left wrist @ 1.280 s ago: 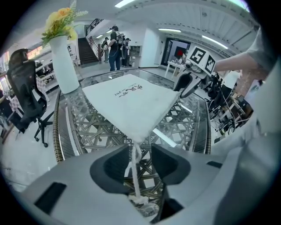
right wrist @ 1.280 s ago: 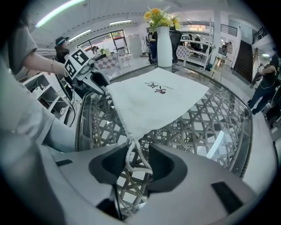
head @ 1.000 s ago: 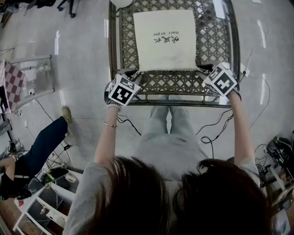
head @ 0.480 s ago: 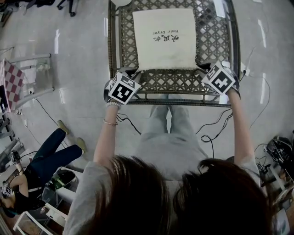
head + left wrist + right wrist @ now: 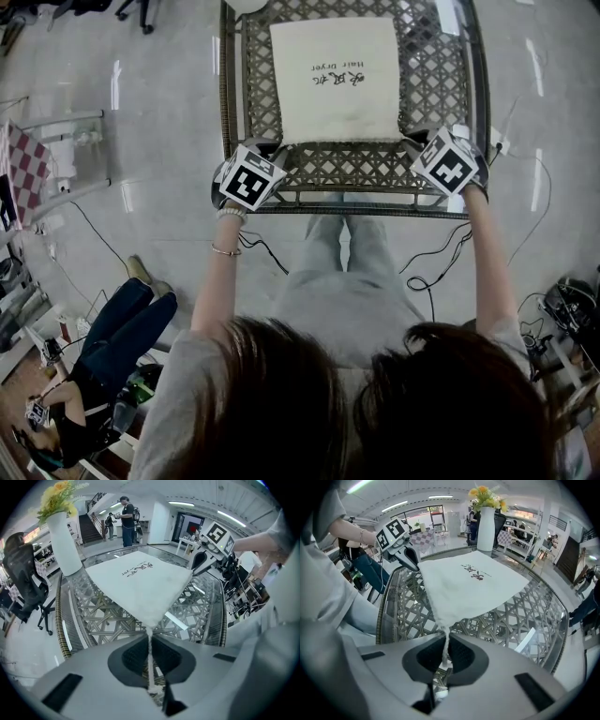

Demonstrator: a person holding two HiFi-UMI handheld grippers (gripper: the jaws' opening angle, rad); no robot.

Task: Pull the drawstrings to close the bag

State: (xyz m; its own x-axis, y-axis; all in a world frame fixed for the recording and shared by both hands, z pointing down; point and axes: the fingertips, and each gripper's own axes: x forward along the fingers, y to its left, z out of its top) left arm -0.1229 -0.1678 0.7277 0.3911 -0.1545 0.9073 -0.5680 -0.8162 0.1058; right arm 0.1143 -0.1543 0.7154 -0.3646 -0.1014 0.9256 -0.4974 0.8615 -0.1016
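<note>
The head view looks steeply down from above the person (image 5: 319,394), with the surface (image 5: 431,84) and bag (image 5: 336,80) at the frame's top. Each gripper view sits low and close at one near corner of the bag, facing across it. All three views share the bag and surface.

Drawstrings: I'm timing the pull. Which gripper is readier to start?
Right. The right gripper is shut on the right drawstring; the left gripper's jaws are closing on the left drawstring.

drawstrings (image 5: 445,647) seemingly pinched now, left gripper (image 5: 149,638) closing
</note>
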